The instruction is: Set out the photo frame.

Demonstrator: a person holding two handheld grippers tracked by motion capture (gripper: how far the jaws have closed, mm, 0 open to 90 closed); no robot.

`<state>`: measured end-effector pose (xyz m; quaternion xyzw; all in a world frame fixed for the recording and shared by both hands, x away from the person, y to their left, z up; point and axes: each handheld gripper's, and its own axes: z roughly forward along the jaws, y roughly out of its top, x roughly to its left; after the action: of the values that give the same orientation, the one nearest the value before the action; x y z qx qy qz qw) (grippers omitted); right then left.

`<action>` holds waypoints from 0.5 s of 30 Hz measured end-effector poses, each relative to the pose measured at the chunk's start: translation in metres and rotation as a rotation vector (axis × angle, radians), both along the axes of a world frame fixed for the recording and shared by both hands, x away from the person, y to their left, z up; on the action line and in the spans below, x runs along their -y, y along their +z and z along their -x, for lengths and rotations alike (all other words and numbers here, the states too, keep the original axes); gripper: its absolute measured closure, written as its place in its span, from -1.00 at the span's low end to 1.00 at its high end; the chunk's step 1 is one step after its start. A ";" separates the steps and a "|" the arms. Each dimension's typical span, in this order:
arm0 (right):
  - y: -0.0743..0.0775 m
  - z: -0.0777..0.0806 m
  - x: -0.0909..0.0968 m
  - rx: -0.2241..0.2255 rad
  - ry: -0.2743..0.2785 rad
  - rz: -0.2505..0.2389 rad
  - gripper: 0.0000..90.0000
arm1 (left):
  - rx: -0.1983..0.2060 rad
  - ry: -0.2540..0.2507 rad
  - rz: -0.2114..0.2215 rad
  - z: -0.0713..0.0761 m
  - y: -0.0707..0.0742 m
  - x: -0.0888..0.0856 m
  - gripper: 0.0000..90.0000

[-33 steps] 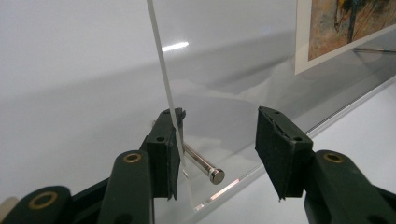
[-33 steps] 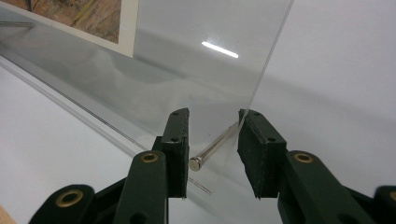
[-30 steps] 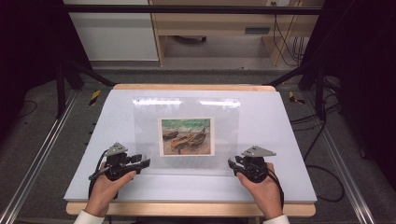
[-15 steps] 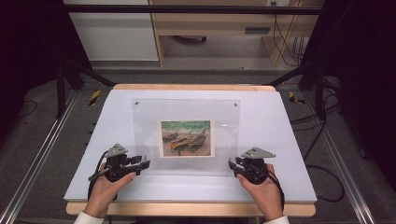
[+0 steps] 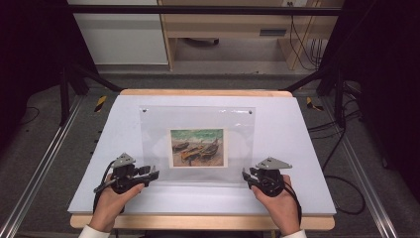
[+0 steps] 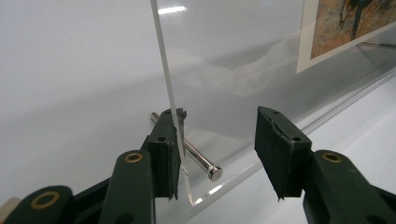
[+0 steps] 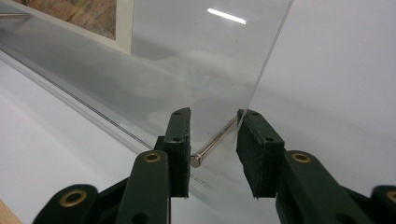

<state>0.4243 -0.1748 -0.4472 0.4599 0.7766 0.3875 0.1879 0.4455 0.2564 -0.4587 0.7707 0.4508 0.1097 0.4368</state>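
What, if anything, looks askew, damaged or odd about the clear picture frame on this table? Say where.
Nothing stands out. The clear frame sits square on the white table, its print straight and panels unbroken. The metal pin at its corner looks intact.

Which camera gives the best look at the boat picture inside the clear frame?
The high view: the whole boat picture sits centred in the clear frame, unobstructed. The left gripper view catches just a corner of it at the upper right, and the right gripper view a strip at the upper left, both too cropped to read.
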 end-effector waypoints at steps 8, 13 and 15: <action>-0.001 0.001 -0.001 0.012 -0.002 0.011 0.44 | 0.000 0.001 -0.002 0.000 0.000 0.001 0.14; -0.001 0.003 -0.002 0.016 -0.001 0.027 0.43 | -0.001 0.000 -0.007 0.001 0.000 0.001 0.14; -0.001 0.003 -0.002 0.018 -0.001 0.031 0.43 | -0.001 0.000 -0.007 0.001 0.000 0.001 0.14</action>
<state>0.4216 -0.1725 -0.4482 0.4538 0.7805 0.3796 0.2020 0.4442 0.2555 -0.4589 0.7724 0.4506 0.1108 0.4337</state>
